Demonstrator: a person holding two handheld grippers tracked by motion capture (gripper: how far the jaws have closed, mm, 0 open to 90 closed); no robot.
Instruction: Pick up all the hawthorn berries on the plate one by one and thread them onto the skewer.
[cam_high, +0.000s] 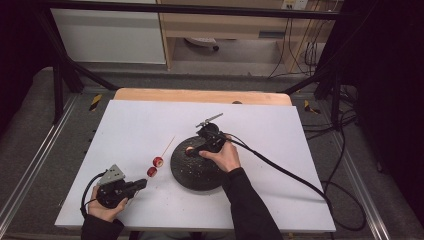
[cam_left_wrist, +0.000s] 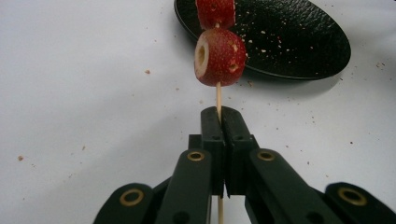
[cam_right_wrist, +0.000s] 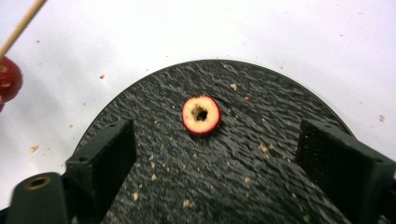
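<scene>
Now, with the left gripper (cam_left_wrist: 219, 116) clenched on the skewer (cam_left_wrist: 217, 95), the right gripper (cam_right_wrist: 212, 140), jaws spread wide, should straddle the cored fruit (cam_right_wrist: 201, 115) on the black plate (cam_right_wrist: 261, 186) squarely before closing gently.

The plate (cam_right_wrist: 224, 186) looks like rough, pebbly matt black stuff, the skewer (cam_left_wrist: 218, 95) is plain pale wood, the fruit pieces (cam_left_wrist: 220, 57) have glossy speckled red skin, and the bench (cam_high: 135, 130) top is smooth matt white.
</scene>
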